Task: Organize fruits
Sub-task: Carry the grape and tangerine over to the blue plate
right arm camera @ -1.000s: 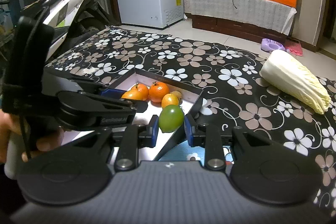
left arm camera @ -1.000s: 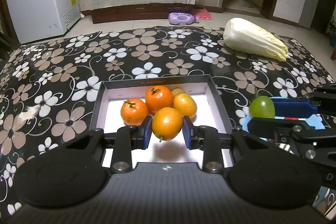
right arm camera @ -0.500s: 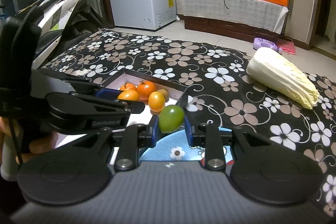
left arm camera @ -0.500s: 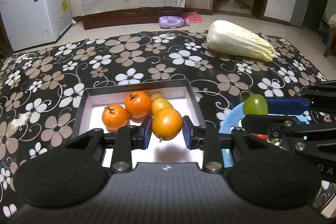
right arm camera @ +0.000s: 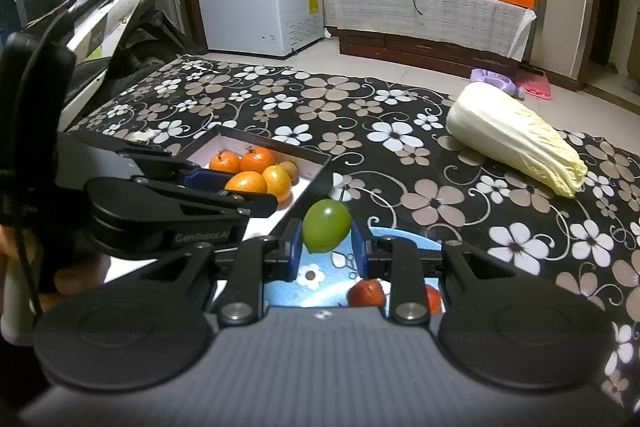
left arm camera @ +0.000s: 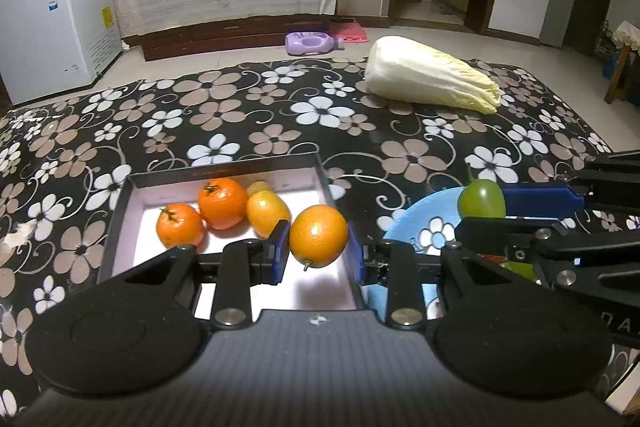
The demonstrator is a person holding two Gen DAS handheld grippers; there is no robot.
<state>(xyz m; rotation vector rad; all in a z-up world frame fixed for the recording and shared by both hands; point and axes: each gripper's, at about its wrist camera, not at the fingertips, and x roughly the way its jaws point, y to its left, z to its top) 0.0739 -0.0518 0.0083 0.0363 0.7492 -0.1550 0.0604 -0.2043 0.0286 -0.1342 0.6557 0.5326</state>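
Left gripper (left arm camera: 318, 250) holds an orange fruit (left arm camera: 318, 235) clamped between its blue pads, raised above the right edge of the dark-walled box (left arm camera: 224, 173). Inside that box, against its far wall, lie three more orange fruits (left arm camera: 222, 203) and a smaller brownish one, touching each other. Just right of the box sits a blue bowl (left arm camera: 420, 217) with a white flower print; red fruits (right arm camera: 366, 293) lie in it, partly hidden behind the gripper body. Right gripper (right arm camera: 326, 245) holds a green fruit (right arm camera: 326, 230), stem up, clamped between its pads above the bowl's far rim. Both containers rest near the front edge of the black floral cloth (left arm camera: 248, 119). Toward the far right corner of the cloth lies a napa cabbage (left arm camera: 430, 77), well apart from the containers. A person's hand (right arm camera: 60, 279) grips the left gripper's handle.
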